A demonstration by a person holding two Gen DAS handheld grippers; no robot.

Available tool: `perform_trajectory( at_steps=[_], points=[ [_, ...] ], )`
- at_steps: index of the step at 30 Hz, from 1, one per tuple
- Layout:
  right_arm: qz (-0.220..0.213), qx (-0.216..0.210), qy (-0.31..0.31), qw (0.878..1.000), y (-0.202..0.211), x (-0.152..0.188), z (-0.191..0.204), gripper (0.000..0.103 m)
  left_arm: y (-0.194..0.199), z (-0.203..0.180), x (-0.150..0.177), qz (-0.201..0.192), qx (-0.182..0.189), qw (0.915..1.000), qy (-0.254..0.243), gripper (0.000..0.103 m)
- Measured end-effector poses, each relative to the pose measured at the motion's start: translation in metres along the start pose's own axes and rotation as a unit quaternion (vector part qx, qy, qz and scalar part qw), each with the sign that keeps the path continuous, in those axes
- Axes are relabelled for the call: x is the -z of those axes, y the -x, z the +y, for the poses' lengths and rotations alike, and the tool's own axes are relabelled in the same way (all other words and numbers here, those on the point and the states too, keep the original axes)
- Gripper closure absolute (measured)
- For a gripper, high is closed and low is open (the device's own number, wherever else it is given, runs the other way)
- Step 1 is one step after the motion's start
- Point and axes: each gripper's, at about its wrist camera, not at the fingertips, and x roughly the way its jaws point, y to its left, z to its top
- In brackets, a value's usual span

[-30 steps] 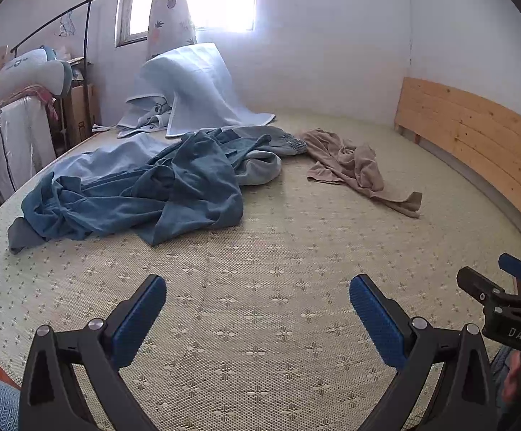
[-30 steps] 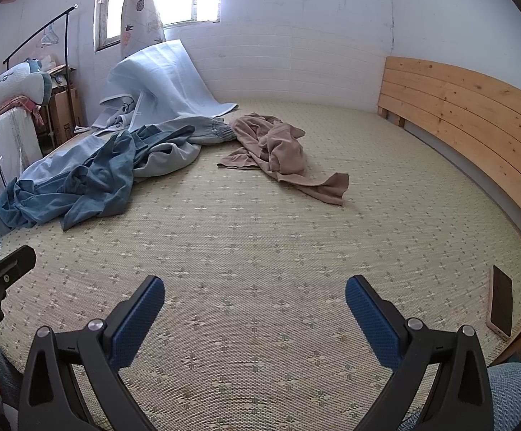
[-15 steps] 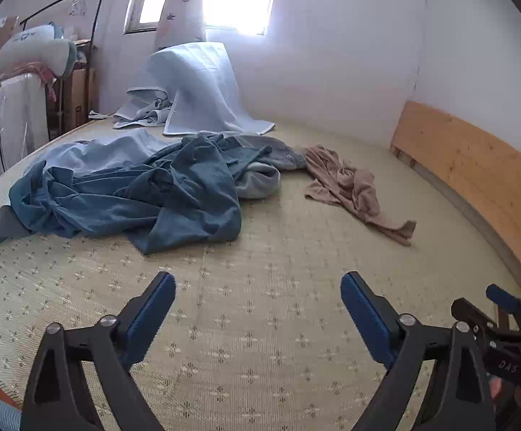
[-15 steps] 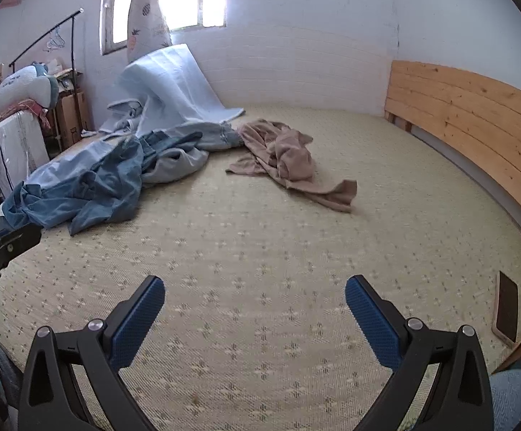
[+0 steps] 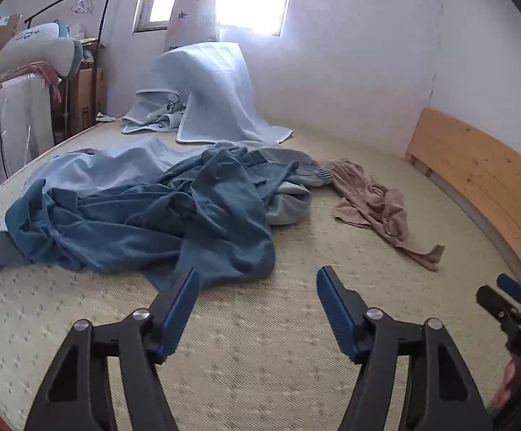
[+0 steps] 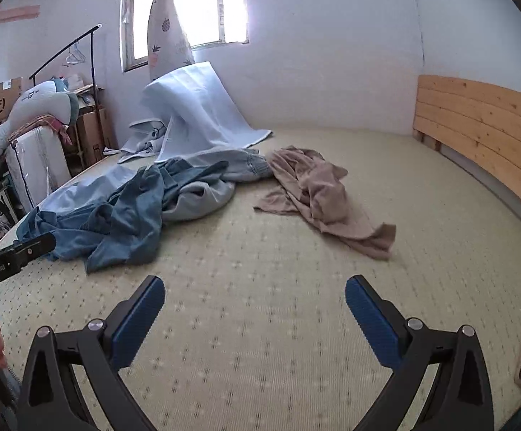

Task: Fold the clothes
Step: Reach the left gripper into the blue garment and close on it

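The crumpled dark blue cotton garment lies on the woven straw bed mat, left of a rumpled tan cloth. Just short of its near hem, the left gripper is closing with nothing between its blue pads. The right gripper hovers spread wide, holding nothing.

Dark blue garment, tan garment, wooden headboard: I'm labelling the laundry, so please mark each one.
dark blue garment (image 5: 159, 230), left wrist view, on its crumpled middle.
tan garment (image 6: 317, 194), right wrist view, on its bunched centre.
wooden headboard (image 6: 483, 122), right wrist view, on its slats.
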Motion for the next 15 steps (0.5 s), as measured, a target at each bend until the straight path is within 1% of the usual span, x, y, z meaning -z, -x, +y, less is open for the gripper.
perform_trajectory(
  at_steps=[5, 8, 11, 13, 15],
  points=[
    [-0.004, -0.008, 0.008, 1.0, -0.023, -0.015, -0.001, 0.0, -0.032, 0.021, -0.017, 0.014, -0.015, 0.9998, -0.004, 0.037],
    [-0.003, -0.011, 0.007, 1.0, -0.035, -0.017, -0.002, 0.0, -0.051, 0.035, -0.021, 0.018, -0.012, 0.9997, -0.004, 0.038],
    [0.004, -0.015, 0.005, 1.0, -0.046, -0.01, 0.001, 0.0, -0.07, 0.049, -0.023, 0.022, -0.007, 0.9997, -0.002, 0.045],
    [0.017, -0.021, 0.011, 1.0, -0.054, -0.004, 0.005, 0.0, -0.084, 0.057, -0.019, 0.034, -0.014, 0.9993, -0.004, 0.047],
    [0.034, -0.029, 0.019, 0.999, -0.063, 0.002, 0.01, 0.0, -0.098, 0.062, -0.012, 0.053, -0.021, 0.9984, 0.002, 0.054]
  ],
)
